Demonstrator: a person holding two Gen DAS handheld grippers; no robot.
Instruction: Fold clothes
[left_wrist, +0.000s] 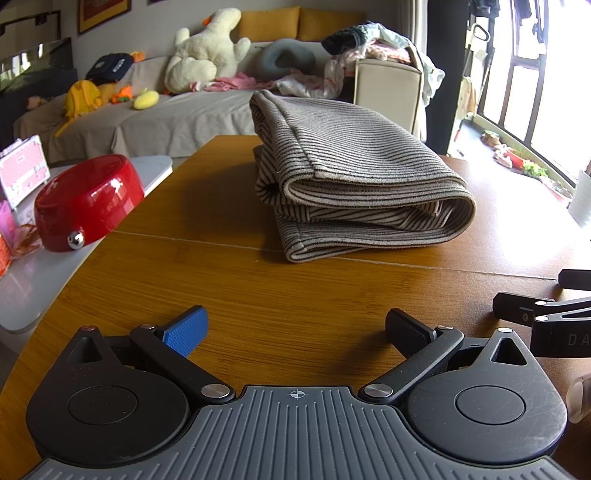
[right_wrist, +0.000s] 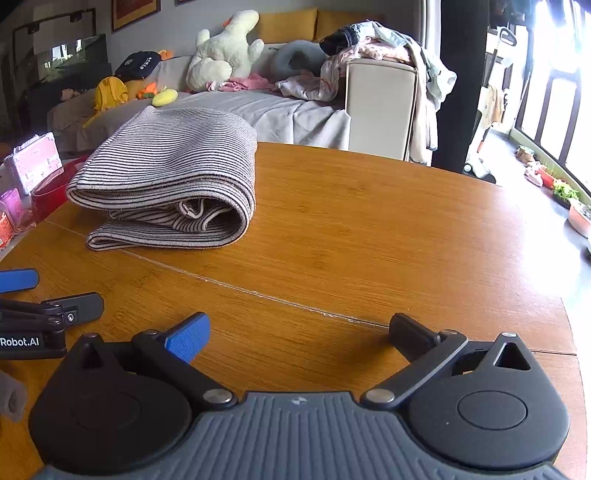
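A grey garment with thin dark stripes (left_wrist: 354, 173) lies folded in several layers on the round wooden table (left_wrist: 229, 295); in the right wrist view the same garment (right_wrist: 173, 184) sits at the left. My left gripper (left_wrist: 295, 332) rests low over the table a short way in front of the garment, open, nothing between its blue and black fingers. My right gripper (right_wrist: 299, 334) is open too, empty, to the right of the garment and nearer than it. Each view catches the other gripper at its edge: the right gripper (left_wrist: 532, 306) and the left gripper (right_wrist: 48, 295).
A red bowl (left_wrist: 86, 201) and a pink case (left_wrist: 22, 170) stand on a white side table left of the wooden one. Behind are a grey sofa (left_wrist: 184, 114) with plush toys and a pile of clothes (left_wrist: 369, 48). A window (left_wrist: 535, 74) is at the right.
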